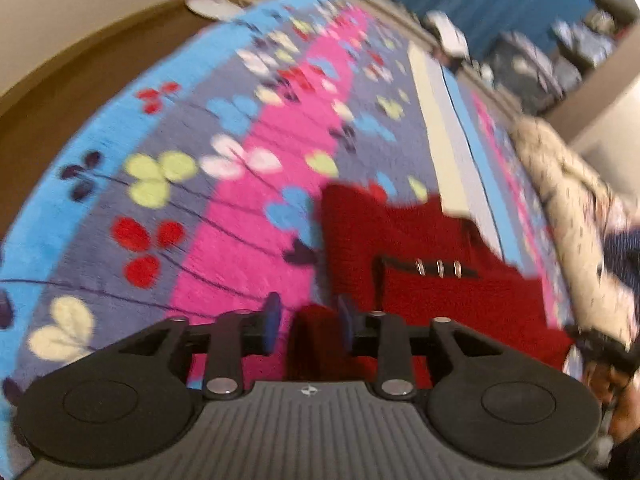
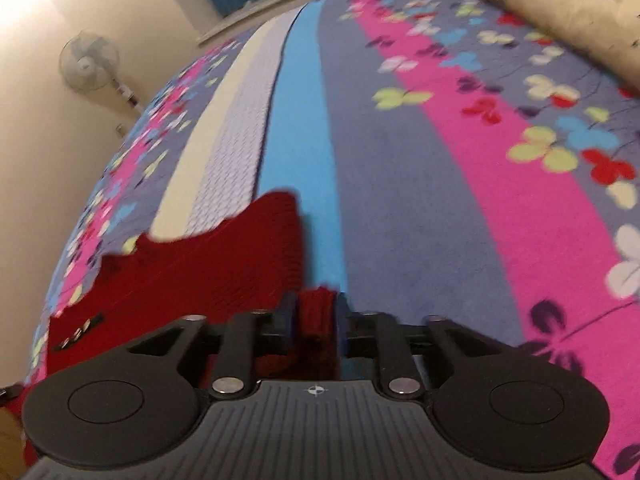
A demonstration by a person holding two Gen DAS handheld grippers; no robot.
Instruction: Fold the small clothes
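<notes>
Garment: a small red knitted sweater [image 1: 432,280] lies spread on the bedspread [image 1: 224,216], across the pink, grey and blue stripes, near the bed's middle.
Long axis: in the left wrist view the sweater runs from the near corners at the grippers away up the bed, roughly along the stripes; its far edge has a dip between two raised ends.
Detail: a dark strap with three metal rings [image 1: 439,268] lies across the front, crosswise to that axis.
Left gripper [image 1: 308,322]: jaws partly open, a fold of red knit standing between the blue pads [image 1: 272,320]; there is a gap on the left side, so the pads do not look pressed on it.
Right gripper [image 2: 314,320]: jaws partly open with a bunch of red knit [image 2: 316,316] between them; the cloth fills the gap, but whether the pads squeeze it I cannot tell.
Surroundings: a pale speckled pillow [image 1: 560,184] lies along one edge of the bed; a standing fan [image 2: 90,62] is by the wall.
</notes>
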